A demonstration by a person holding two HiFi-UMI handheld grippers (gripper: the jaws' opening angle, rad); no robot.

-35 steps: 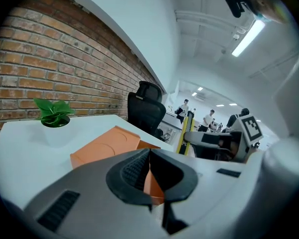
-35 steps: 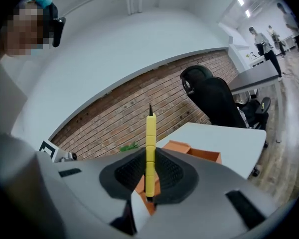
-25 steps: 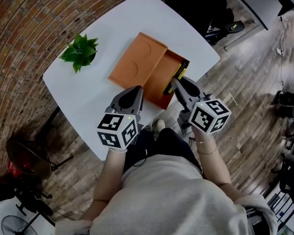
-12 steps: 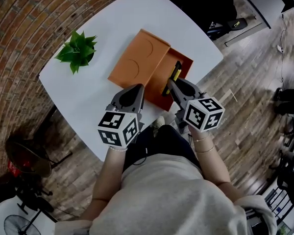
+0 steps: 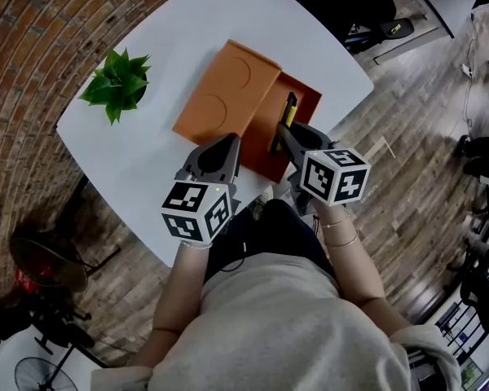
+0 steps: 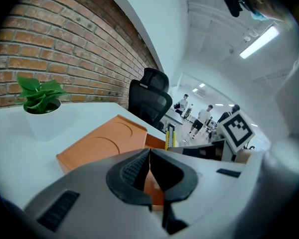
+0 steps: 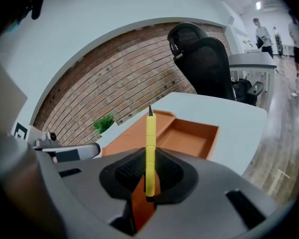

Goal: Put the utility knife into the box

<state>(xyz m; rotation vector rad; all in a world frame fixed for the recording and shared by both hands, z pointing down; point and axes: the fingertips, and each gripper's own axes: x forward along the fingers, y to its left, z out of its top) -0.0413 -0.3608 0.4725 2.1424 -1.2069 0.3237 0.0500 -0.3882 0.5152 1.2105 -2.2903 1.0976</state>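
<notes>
An orange box lies on the white table (image 5: 138, 161), its lid (image 5: 225, 90) slid left so the open tray (image 5: 300, 98) shows on the right. My right gripper (image 5: 284, 131) is shut on a yellow and black utility knife (image 5: 288, 111), which sticks out over the near end of the open tray. In the right gripper view the knife (image 7: 150, 148) stands upright between the pads of the right gripper (image 7: 149, 159), with the tray (image 7: 192, 137) beyond it. My left gripper (image 5: 230, 142) hovers over the lid's near edge; this left gripper (image 6: 149, 154) is shut with nothing in it.
A small green plant in a white pot (image 5: 114, 89) stands at the table's left. A black office chair (image 7: 204, 59) is behind the far table edge. Wooden floor lies to the right, a brick wall to the left. Several people stand far off (image 6: 205, 117).
The right gripper with the knife has drifted a little further over the open tray. The left gripper has stayed by the lid's near edge. The view has shifted slightly.
</notes>
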